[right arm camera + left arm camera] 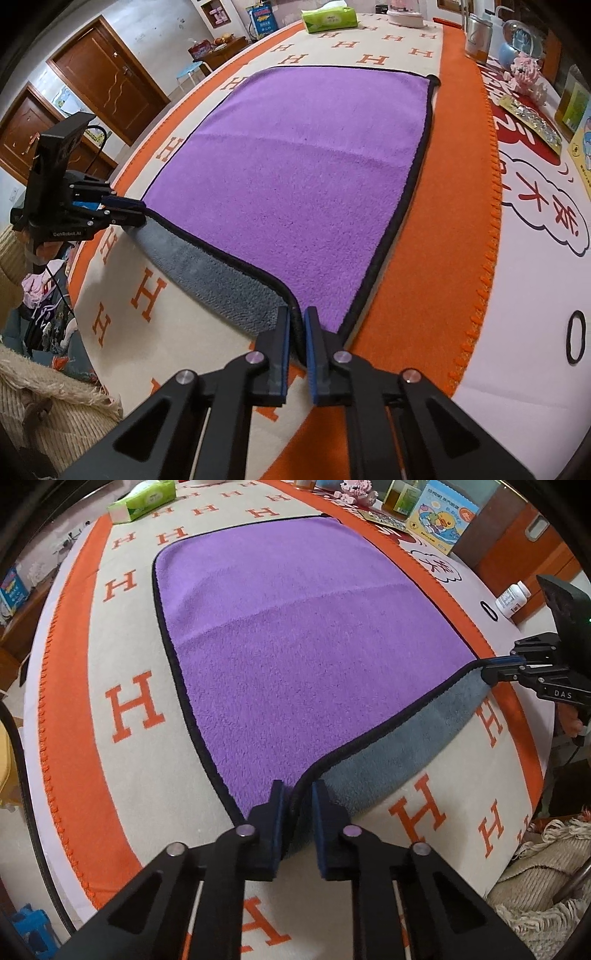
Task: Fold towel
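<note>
A purple towel (295, 627) with a black hem and a grey underside lies spread on an orange and cream H-patterned blanket (133, 709). My left gripper (298, 794) is shut on the towel's near left corner and lifts it, so the grey underside (406, 738) shows. My right gripper (296, 321) is shut on the near right corner of the towel (314, 166). Each gripper shows in the other's view: the right one (495, 668) at the right edge, the left one (125, 210) at the left. The near hem hangs raised between them.
A green tissue pack (142, 500) lies at the blanket's far end. Bottles, a children's book (441, 517), a pink toy (524, 70) and a white pill bottle (511, 598) stand along the right side. A woven fringed cloth (44, 398) is near the table's front edge.
</note>
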Available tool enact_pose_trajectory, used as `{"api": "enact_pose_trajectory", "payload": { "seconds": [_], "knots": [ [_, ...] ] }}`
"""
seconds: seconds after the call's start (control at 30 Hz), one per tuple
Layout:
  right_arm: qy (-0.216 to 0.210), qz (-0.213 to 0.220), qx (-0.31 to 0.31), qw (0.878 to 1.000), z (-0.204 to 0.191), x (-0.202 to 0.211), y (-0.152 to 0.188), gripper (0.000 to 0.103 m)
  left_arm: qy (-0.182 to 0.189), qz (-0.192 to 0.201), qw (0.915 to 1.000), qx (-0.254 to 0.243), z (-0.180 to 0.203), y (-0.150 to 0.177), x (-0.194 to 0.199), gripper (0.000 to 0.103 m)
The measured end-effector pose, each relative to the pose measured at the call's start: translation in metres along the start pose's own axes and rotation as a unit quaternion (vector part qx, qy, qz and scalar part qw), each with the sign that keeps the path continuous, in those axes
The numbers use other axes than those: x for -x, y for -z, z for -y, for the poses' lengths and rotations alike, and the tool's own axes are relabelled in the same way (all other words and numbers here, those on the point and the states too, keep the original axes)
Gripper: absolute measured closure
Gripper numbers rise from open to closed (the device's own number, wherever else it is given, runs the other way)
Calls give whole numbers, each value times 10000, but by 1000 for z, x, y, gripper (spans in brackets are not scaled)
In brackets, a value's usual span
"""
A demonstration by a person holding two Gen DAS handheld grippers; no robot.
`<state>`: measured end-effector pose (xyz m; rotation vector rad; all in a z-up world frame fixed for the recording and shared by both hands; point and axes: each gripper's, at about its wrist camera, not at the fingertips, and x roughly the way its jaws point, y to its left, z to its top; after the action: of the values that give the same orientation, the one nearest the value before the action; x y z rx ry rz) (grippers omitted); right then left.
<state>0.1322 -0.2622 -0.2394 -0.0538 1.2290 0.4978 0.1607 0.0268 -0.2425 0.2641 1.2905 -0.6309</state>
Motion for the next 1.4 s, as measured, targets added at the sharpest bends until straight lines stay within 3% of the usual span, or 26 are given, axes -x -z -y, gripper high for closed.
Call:
{"api": "enact_pose_trajectory", "payload": {
  "seconds": [0.23, 0.43, 0.73, 1.1, 1.4],
  "knots": [
    [136, 159, -65, 9998, -2, 9, 4, 97, -413, 231, 9989, 30, 16, 4, 16, 96],
    [365, 369, -157, 9985, -7, 19, 3, 98, -602, 432, 9966, 359, 14, 4, 34, 96],
    [697, 820, -293, 9938, -11, 43, -16, 98, -934, 917, 9890, 695, 12, -21, 66, 96],
    [1096, 1329, -280, 9847, 7, 68, -88, 98, -1222, 1436, 9767, 1025, -16, -91, 95, 96],
    [1321, 1508, -378, 9790, 31, 64, -152, 98, -1510, 1646, 9674, 1192, -43, -152, 94, 96]
  ]
}}
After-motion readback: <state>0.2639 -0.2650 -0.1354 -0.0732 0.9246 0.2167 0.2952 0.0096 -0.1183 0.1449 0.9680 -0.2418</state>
